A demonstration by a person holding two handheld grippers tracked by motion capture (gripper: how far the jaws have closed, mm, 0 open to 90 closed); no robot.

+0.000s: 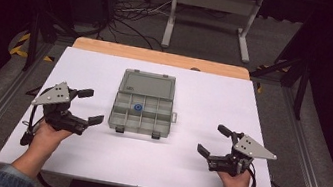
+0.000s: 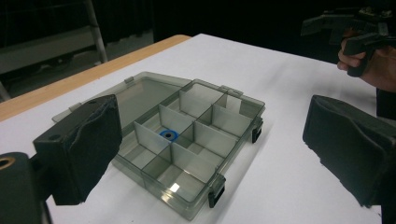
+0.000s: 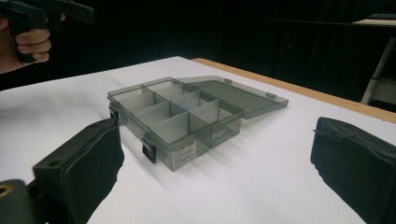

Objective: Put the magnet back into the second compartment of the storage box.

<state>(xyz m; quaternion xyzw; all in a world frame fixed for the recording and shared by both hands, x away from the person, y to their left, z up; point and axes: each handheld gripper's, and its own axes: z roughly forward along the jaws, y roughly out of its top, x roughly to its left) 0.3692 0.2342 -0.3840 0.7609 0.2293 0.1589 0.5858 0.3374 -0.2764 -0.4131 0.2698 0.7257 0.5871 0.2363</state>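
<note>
- Lying open mid-desk: smoky grey clear plastic compartment box (image 1: 142,111), lid flat behind, small blue ring (image 1: 137,107) in a middle compartment.
- Left gripper (image 1: 90,106): fingers wide, empty, left of box.
- Right gripper (image 1: 212,139): fingers wide, empty, right of box.

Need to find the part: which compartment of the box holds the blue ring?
The middle compartment of the centre row holds the blue ring; the other compartments of the box look empty.

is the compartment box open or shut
Open: the compartment box has its lid folded flat back on the table, dividers exposed.
</note>
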